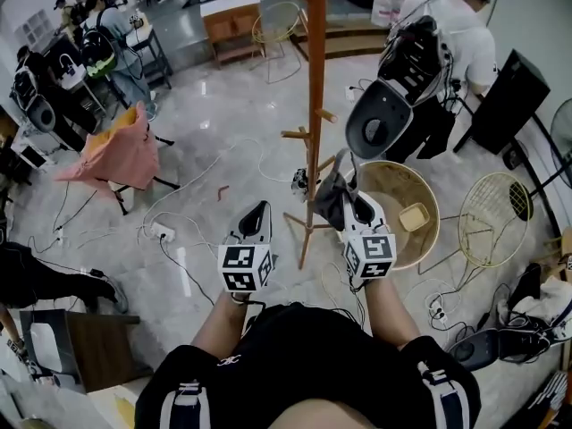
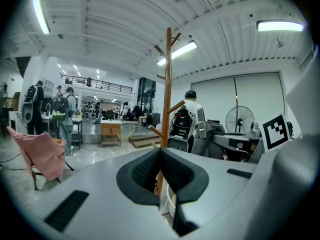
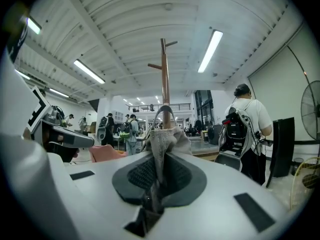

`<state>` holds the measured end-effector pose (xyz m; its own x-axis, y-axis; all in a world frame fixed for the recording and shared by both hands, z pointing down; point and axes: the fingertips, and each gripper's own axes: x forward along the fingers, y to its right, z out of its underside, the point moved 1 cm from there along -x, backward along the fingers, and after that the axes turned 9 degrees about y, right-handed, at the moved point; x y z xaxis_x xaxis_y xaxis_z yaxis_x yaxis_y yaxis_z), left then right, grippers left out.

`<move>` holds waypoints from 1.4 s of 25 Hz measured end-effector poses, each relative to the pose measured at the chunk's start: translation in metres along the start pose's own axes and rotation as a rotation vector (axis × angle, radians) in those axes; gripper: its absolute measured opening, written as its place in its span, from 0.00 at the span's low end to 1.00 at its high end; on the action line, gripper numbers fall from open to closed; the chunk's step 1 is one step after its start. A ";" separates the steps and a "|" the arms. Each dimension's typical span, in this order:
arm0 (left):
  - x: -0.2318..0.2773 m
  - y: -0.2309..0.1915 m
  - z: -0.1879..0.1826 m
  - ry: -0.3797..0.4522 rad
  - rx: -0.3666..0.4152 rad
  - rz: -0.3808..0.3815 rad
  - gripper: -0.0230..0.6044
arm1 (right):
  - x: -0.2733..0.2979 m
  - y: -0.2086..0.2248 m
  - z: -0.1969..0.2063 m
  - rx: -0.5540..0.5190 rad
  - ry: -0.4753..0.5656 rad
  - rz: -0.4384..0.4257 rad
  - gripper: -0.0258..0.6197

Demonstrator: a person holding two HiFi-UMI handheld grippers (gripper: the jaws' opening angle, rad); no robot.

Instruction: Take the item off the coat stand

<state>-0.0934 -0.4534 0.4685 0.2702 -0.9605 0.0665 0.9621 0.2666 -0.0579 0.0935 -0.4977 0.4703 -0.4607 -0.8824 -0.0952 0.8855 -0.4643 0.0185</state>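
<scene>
Right gripper point(image 1: 356, 202) is clamped on the item: a grey cloth piece point(image 1: 329, 197), bag or cap, can't tell which. In the right gripper view a fold of the cloth point(image 3: 162, 144) sits pinched between the pads, and the rest bunches up above the jaws. A thin strap loop point(image 3: 165, 113) arches over the top of it.

Location: the cloth is right beside the wooden coat stand point(image 1: 315, 79), low down on the pole near the short pegs. In the right gripper view the loop lines up with the pole point(image 3: 164, 79). Can't tell whether the loop is hooked over a peg or already free.

Left gripper point(image 1: 257, 214) is closed with nothing in it. It hangs to the left of the stand, clear of the cloth. The left gripper view shows only the pole point(image 2: 168, 84) beyond its tips.

Handling, my read:
- Soft and light, with no stiffness. It will drape and swing from whatever point is pinched.
- Not fragile and not slippery. The woven cloth should seat well in the ribbed pads.
- The current bite is on the body fabric below the loop. That's fine for carrying.
- If the loop is on a peg, lift up and outward along the peg. A straight pull would tug the stand.
- The stand looks light and tall, so a snag could tip it.
</scene>
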 end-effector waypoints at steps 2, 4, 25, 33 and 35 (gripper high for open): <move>-0.004 0.000 0.002 -0.005 0.000 -0.002 0.06 | -0.003 -0.003 0.004 0.004 -0.008 -0.003 0.09; -0.006 -0.001 0.002 -0.008 0.000 -0.004 0.06 | -0.004 -0.005 0.006 0.006 -0.015 -0.005 0.09; -0.013 0.008 0.001 0.000 -0.001 0.003 0.06 | -0.017 -0.007 -0.001 -0.004 -0.002 -0.012 0.09; -0.020 0.011 0.000 0.001 0.002 -0.003 0.06 | -0.023 -0.008 -0.003 0.001 -0.002 -0.016 0.09; -0.022 0.013 0.000 0.002 0.002 -0.003 0.06 | -0.025 -0.009 -0.003 0.002 0.000 -0.018 0.09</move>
<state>-0.0872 -0.4286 0.4668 0.2668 -0.9616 0.0645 0.9630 0.2635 -0.0557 0.0978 -0.4711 0.4691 -0.4763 -0.8741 -0.0956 0.8771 -0.4799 0.0184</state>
